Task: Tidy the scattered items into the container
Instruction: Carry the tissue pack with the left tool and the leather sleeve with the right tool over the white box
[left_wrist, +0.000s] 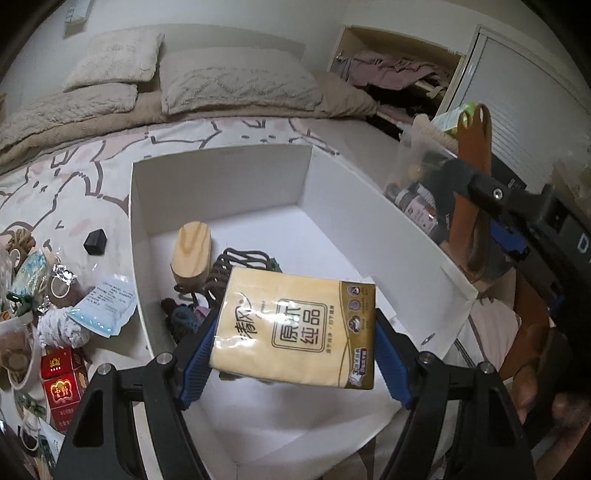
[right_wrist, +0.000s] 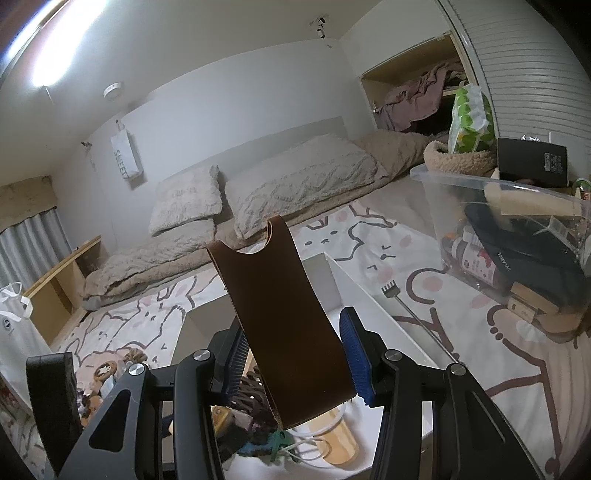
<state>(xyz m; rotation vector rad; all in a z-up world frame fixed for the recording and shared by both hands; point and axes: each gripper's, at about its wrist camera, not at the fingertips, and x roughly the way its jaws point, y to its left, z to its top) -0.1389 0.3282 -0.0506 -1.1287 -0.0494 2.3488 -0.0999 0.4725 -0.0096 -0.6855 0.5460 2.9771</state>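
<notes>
Brown leather strap (right_wrist: 288, 328) faces only right view.

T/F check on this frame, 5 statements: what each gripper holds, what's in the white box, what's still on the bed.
1. The left gripper is shut on the yellow tissue pack. True.
2. The right gripper is open and holds nothing. False: it is clamped on a brown leather strap.
3. The white box has nothing in it. False: a wooden block and a dark corded item lie inside.
4. The tissue pack is held above the white box. True.
5. The red cartons are inside the white box. False: they lie on the bedsheet left of it.
</notes>
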